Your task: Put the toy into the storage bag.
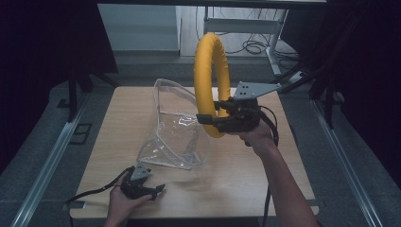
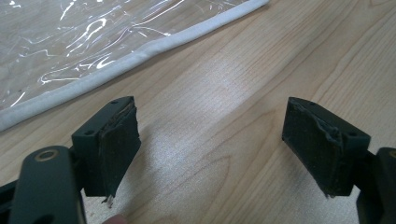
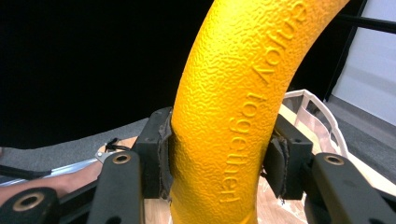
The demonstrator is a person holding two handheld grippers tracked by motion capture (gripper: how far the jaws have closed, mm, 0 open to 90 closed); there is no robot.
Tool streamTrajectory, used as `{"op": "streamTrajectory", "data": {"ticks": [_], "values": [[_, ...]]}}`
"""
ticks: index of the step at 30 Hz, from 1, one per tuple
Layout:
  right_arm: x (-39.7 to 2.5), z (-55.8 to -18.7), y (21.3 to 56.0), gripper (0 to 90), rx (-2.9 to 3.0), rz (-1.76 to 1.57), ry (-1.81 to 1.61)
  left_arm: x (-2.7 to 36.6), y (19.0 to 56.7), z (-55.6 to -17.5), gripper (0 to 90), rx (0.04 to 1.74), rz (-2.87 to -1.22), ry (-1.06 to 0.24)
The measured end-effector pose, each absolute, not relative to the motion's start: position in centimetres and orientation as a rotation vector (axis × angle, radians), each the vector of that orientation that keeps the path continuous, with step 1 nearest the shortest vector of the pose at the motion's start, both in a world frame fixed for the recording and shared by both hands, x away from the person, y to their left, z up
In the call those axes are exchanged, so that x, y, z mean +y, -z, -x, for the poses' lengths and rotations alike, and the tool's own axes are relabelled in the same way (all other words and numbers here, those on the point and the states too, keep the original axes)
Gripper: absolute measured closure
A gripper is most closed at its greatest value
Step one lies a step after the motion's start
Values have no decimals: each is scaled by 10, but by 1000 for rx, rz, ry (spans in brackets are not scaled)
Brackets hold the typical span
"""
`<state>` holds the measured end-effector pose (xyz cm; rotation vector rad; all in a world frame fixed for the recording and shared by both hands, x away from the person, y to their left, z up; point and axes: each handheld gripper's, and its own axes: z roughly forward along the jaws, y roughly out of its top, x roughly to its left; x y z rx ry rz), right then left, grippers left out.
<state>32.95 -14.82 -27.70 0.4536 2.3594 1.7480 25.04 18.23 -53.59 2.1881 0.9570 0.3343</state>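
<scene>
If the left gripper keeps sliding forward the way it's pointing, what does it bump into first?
Probably the white-trimmed edge of the clear plastic bag. The left gripper is open over bare table, though how far off the bag lies is unclear.

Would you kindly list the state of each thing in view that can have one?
Yellow textured foam ring: lifted off the table, upright, clamped.
Clear plastic bag with white trim: on the wooden table, mouth standing open, nothing inside.
Right gripper: shut on the ring.
Left gripper: open, low over the table, beside the bag.
</scene>
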Motion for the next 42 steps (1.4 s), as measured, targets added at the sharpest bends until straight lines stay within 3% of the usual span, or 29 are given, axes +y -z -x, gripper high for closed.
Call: {"op": "streamTrajectory", "data": {"ticks": [42], "values": [[-113, -316, 272, 489, 2420, -313, -1822, 183, 536, -250, 188, 957, -2185, -336]]}}
